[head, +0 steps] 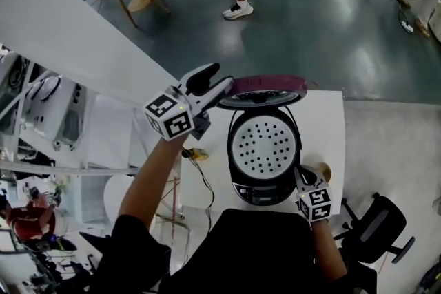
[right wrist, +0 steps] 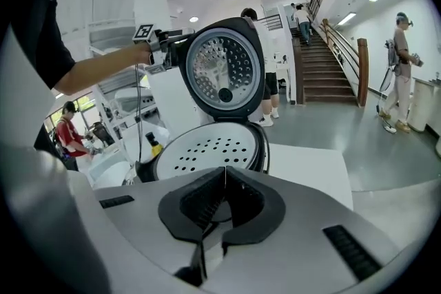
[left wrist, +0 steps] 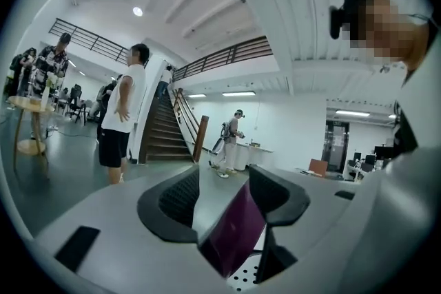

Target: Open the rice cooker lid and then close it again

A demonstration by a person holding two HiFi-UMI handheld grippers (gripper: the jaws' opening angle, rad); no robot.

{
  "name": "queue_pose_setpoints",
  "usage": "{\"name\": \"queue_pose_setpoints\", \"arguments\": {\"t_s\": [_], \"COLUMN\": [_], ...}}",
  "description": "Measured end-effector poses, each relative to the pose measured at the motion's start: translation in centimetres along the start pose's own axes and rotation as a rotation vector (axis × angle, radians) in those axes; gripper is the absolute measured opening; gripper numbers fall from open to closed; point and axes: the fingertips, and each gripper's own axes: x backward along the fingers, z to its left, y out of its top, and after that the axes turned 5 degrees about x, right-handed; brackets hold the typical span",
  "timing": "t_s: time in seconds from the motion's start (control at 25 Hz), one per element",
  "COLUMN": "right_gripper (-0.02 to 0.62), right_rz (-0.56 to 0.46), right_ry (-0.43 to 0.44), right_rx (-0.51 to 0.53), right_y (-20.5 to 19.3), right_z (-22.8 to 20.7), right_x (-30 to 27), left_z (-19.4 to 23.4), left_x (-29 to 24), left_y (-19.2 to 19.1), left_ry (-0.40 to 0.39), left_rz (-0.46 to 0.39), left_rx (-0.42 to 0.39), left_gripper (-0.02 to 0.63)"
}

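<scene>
Head view looks pretty much straight down on the black rice cooker [head: 264,184] with its white perforated inner plate, sitting on the white desk [head: 325,127] with its front panel toward the person. Its round, maroon-topped lid [head: 265,86] is swung open and stands upright off the hinge at the cooker's far side. From above you only get it edge-on, a wide maroon band running left to right across the back of the pot. Right gripper view shows the lid's silver dotted inside facing back at the person, so the maroon top faces away.

Left tongs [head: 226,87] come in from the left, roughly level, and grasp the lid's raised rim; left gripper view has the maroon edge wedged between the two pads.

Right tongs [head: 302,177] are clenched tight on nothing, angled down at the cooker's front right corner, just beside it.
</scene>
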Motion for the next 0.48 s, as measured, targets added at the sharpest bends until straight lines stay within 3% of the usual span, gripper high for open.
{"name": "queue_pose_setpoints", "arguments": {"t_s": [0.2, 0.36, 0.48], "right_gripper": [0.002, 0.002, 0.002], "right_rz": [0.002, -0.002, 0.017], "right_ry": [-0.005, -0.007, -0.025], "right_rx": [-0.003, -0.002, 0.076], "right_y": [-0.3, -0.3, -0.4], "right_z": [-0.6, -0.5, 0.0], "right_x": [0.3, 0.3, 0.5], "left_z": [-0.6, -1.4, -1.9], "left_x": [-0.4, -0.4, -0.3], "left_y": [-0.6, -1.0, -1.1], "left_ry": [-0.052, -0.102, -0.118], "left_rz": [0.071, 0.117, 0.133], "left_rx": [-0.055, -0.177, -0.222], "left_gripper": [0.221, 0.164, 0.141]}}
